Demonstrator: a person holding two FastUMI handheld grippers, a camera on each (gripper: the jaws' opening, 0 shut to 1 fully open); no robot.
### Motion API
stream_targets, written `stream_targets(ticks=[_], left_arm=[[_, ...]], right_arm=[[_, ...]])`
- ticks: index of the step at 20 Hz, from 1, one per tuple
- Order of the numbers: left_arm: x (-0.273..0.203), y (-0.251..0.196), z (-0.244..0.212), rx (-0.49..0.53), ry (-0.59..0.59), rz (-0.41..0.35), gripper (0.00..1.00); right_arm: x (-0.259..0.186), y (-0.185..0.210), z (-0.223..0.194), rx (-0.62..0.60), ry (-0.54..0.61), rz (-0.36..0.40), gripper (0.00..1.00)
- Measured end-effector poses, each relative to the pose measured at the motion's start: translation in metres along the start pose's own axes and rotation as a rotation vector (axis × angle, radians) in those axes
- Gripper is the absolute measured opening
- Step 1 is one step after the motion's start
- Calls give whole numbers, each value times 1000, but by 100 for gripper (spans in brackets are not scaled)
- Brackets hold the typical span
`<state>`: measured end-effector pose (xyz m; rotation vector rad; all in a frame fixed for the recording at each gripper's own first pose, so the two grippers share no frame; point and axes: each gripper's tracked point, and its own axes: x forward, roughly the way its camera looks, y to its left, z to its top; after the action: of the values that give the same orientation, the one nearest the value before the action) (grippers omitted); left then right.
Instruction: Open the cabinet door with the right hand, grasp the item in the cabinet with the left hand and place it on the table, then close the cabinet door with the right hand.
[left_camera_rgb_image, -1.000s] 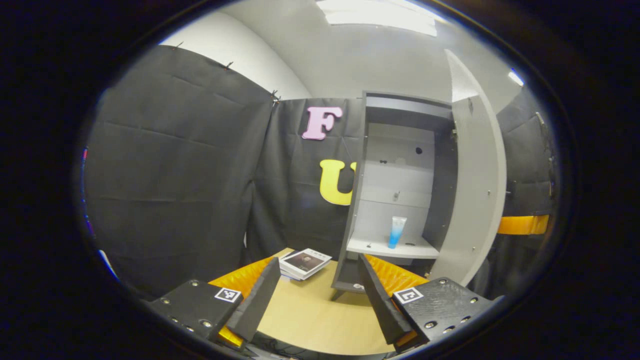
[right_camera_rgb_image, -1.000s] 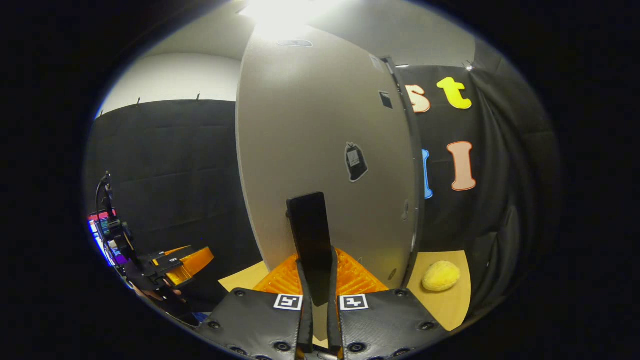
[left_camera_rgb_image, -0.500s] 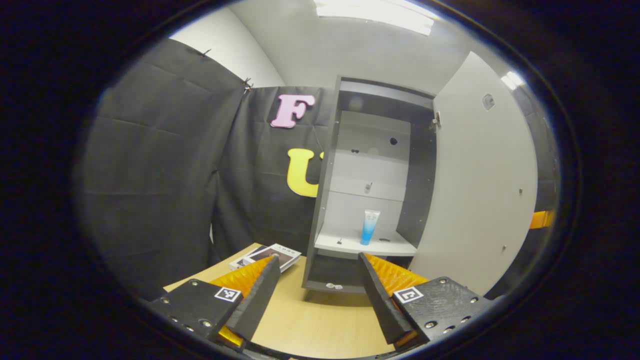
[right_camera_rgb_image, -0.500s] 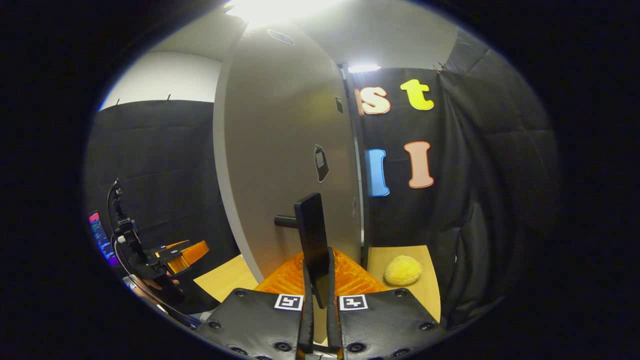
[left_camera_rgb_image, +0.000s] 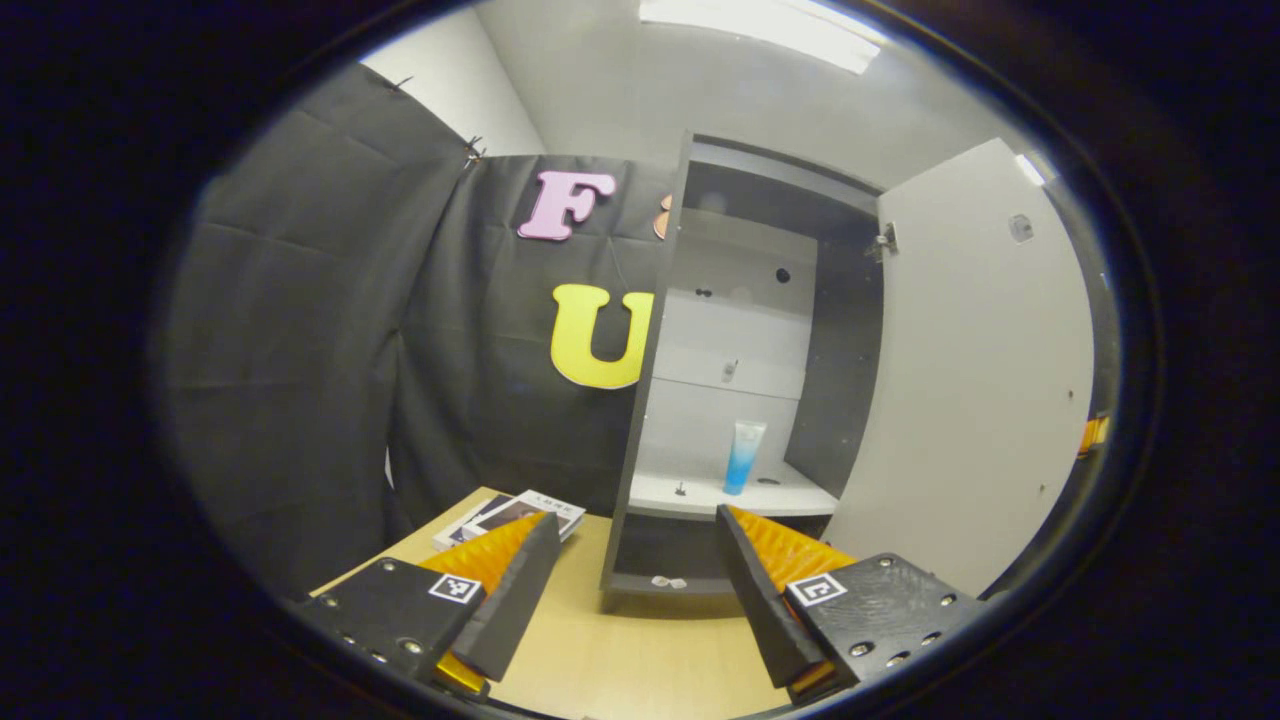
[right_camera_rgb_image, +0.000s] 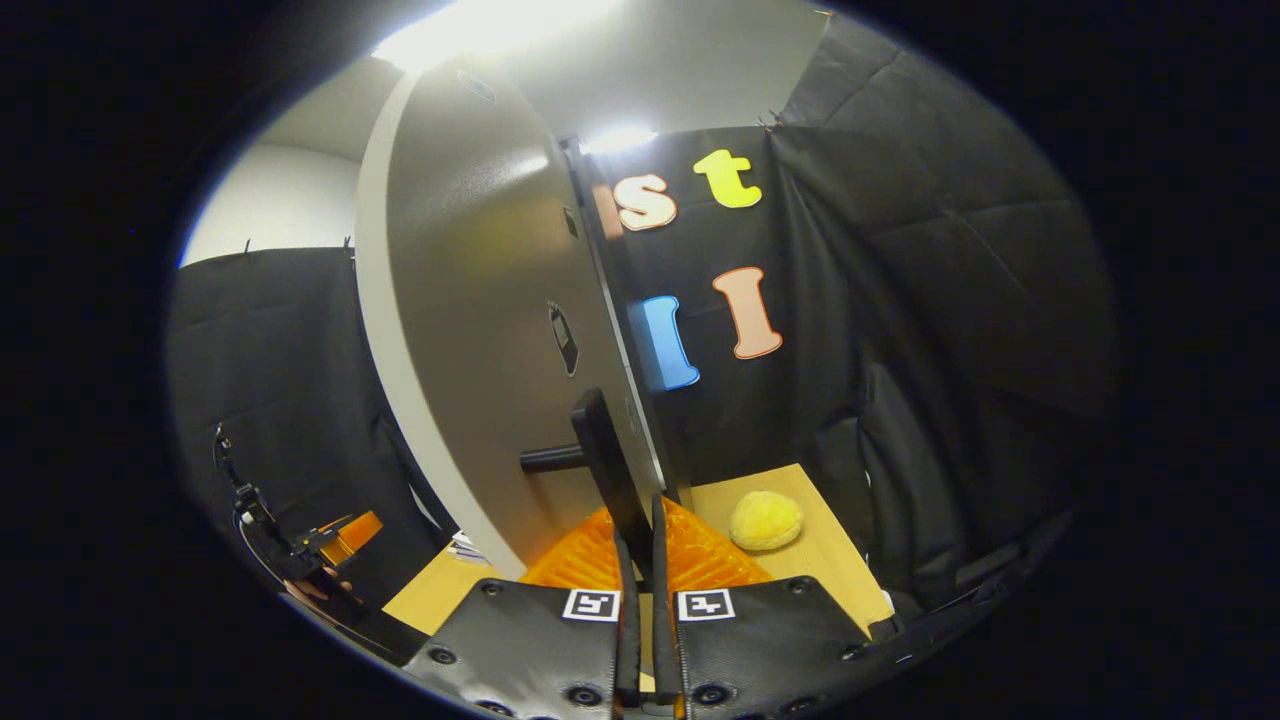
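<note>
The cabinet (left_camera_rgb_image: 740, 300) stands wide open on the table. Its pale door (left_camera_rgb_image: 970, 380) is swung far out to the right. A blue tube (left_camera_rgb_image: 745, 457) stands upright on the white shelf (left_camera_rgb_image: 790, 495) inside. My left gripper (left_camera_rgb_image: 635, 580) is open, low over the table, some way in front of the cabinet and short of the tube. In the right gripper view, my right gripper (right_camera_rgb_image: 640, 530) is shut on the dark bar handle (right_camera_rgb_image: 598, 455) on the door's outer face (right_camera_rgb_image: 470, 320). The left gripper (right_camera_rgb_image: 335, 535) and a hand show small at the far left.
A stack of books (left_camera_rgb_image: 512, 514) lies on the wooden table (left_camera_rgb_image: 620, 660) left of the cabinet. A yellow round soft thing (right_camera_rgb_image: 766, 520) sits on the table beyond the door's hinge side. Small bits lie on the cabinet's bottom shelf (left_camera_rgb_image: 665, 581). Black cloth walls close the booth.
The door has swung further open with my right gripper still on its handle. My left gripper has moved nearer to the cabinet's front, so the opening looks larger and more centred.
</note>
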<state>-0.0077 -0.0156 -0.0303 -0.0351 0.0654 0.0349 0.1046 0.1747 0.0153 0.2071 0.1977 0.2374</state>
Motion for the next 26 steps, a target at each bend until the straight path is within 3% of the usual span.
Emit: stream_targets(ticks=[8,9,10,11,12,15,17,19,20,23,24,26], left_arm=[[34,24,6,52,29,-145,95],[37,26,4,54,32,-163,95],[39,28,2,51,36,-187,98],[41,28,0,42,40,-215,95],[42,25,-2,25,45,-249,95],[45,15,-13,-2,80,-323,95],[50,9,-12,10,74,-344,99],[55,0,-10,17,64,-355,92],[58,-5,-11,21,69,-359,95],[70,-20,-17,29,95,-368,92],[76,-26,-17,27,101,-372,95],[84,-34,-15,36,106,-378,95]], right_arm=[[-22,-6,-10,-16,-10,-113,7],[-26,-13,-10,-25,-22,-157,5],[-34,-22,-9,-26,-31,-215,10],[-47,-29,-8,-17,-43,-268,10],[-57,-32,-6,-8,-52,-302,5],[-93,-34,2,1,-105,-381,5],[-108,-50,6,-13,-120,-454,5],[-119,-62,18,-3,-158,-507,5],[-122,-69,23,5,-174,-524,5],[-114,-89,29,4,-189,-551,5],[-106,-98,31,-7,-191,-564,0],[-91,-116,34,-28,-185,-571,5]])
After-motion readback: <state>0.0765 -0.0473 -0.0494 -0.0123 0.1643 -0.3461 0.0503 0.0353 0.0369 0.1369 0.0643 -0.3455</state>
